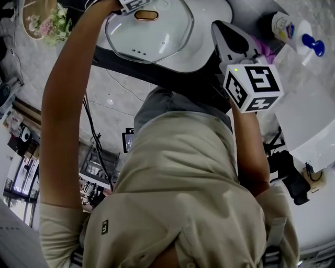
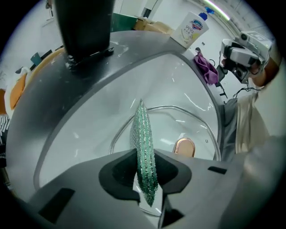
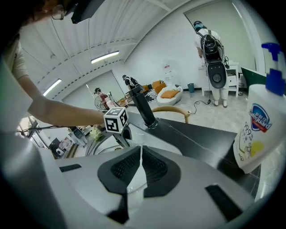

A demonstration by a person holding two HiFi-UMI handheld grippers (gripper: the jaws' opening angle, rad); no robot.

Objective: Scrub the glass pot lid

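Note:
The glass pot lid [image 1: 149, 34], with a copper knob [image 2: 184, 146], lies in the white sink [image 2: 89, 116]. My left gripper [image 2: 144, 154] is shut on a green glittery scrub cloth [image 2: 143, 127] that stands on edge over the lid's left part. In the head view the left gripper [image 1: 133, 4] is at the top edge, over the lid. My right gripper [image 1: 217, 26] hangs at the sink's right side, jaws shut with nothing seen between the pads [image 3: 154, 167]. The lid's rim [image 3: 129, 185] shows below them. The left gripper's marker cube [image 3: 116, 120] stands ahead over the sink.
A black faucet [image 2: 85, 31] rises from the dark counter [image 3: 201, 134] behind the sink. A white soap bottle with a blue pump [image 3: 261, 120] stands at the right, with a purple cloth [image 2: 205, 67] next to it. The person's torso [image 1: 188, 199] fills the head view.

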